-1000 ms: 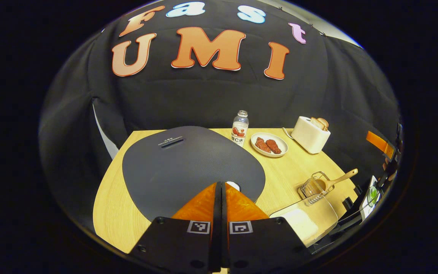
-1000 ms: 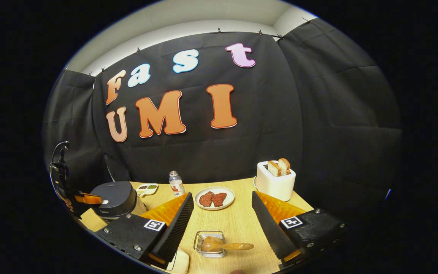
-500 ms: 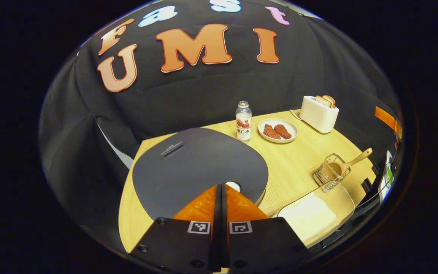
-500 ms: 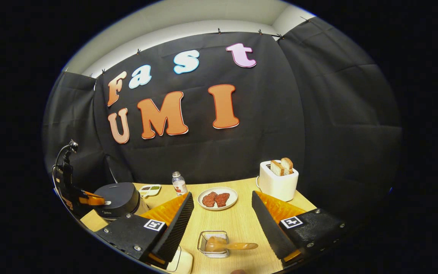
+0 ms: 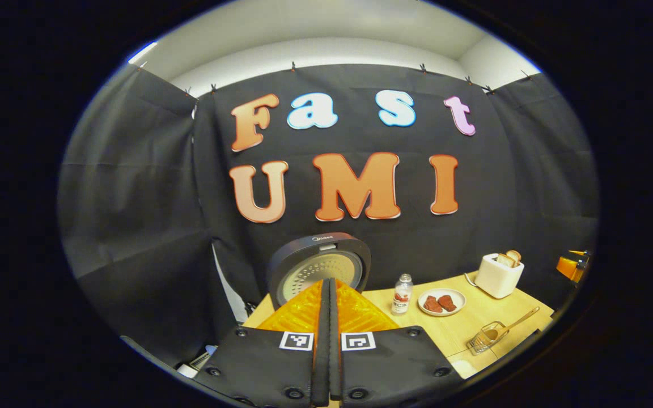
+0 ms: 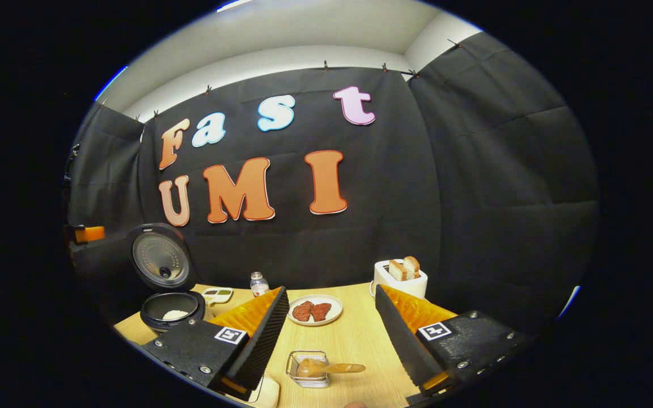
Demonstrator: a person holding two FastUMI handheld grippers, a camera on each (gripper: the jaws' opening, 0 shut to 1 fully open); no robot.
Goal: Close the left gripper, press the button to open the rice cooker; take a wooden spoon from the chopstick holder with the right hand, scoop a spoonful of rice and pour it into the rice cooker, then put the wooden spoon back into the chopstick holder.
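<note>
1. Round dark rice cooker (image 6: 170, 309): on the pale wooden table (image 6: 355, 334), left end.
2. Right of it: small clear bottle (image 6: 258, 284), white plate (image 6: 315, 310), white toaster (image 6: 399, 279).
3. Square wire chopstick holder (image 6: 308, 368): before the plate.

Black cloth wall (image 6: 474, 198), white ceiling (image 5: 326, 34), wooden table (image 6: 355, 334)

Bare table (image 6: 355, 334) before the wire holder (image 6: 307, 369), seemingly.

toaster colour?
White or cream toaster, bread slices standing in its slots. Shows best in the right gripper view.
</note>
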